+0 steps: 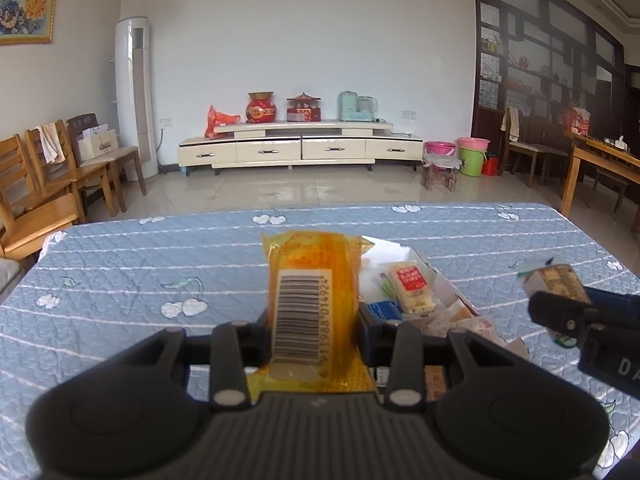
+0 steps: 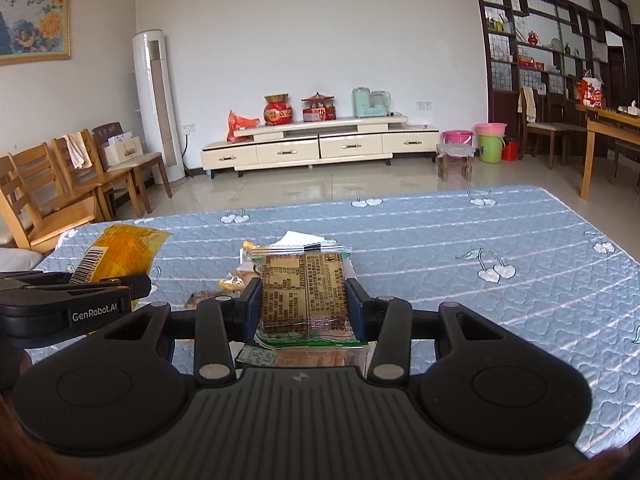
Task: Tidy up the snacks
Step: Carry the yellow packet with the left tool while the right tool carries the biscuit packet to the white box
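My left gripper is shut on an orange snack packet with a barcode label, held upright above the table. Just right of it lies a white cardboard box with several snacks inside, among them a red-labelled bar. My right gripper is shut on a clear-wrapped brown snack packet covered in printed text. Each gripper shows in the other's view: the right gripper with its brown packet at the right, the left gripper with the orange packet at the left.
The table wears a blue quilted cloth with a cherry pattern; its far edge drops to a tiled floor. Wooden chairs stand at the left, a wooden table at the far right. Loose snack wrappers lie behind the brown packet.
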Demonstrator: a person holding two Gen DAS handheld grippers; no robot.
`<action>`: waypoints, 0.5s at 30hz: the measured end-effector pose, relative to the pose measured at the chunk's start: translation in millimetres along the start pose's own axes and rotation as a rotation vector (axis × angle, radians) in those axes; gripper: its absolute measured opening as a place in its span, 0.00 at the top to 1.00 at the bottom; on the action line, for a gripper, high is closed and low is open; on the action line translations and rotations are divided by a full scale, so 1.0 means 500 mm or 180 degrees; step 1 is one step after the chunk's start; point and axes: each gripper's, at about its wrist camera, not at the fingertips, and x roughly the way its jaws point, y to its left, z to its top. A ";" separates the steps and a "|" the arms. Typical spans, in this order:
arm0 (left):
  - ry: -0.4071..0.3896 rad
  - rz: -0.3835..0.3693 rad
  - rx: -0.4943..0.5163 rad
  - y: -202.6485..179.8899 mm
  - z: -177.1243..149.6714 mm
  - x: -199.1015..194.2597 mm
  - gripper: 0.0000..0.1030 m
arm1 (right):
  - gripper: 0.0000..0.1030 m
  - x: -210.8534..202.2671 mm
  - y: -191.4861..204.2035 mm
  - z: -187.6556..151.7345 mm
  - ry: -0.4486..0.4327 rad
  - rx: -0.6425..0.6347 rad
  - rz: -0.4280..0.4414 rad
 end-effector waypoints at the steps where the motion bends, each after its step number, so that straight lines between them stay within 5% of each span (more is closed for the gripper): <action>1: 0.0013 -0.0007 0.0008 -0.004 -0.002 0.005 0.63 | 0.48 0.003 0.000 0.001 0.0015 0.0008 0.0008; 15: 0.0195 -0.0078 0.0050 -0.031 -0.012 0.061 0.64 | 0.47 0.061 0.011 0.016 0.0171 -0.0026 0.0040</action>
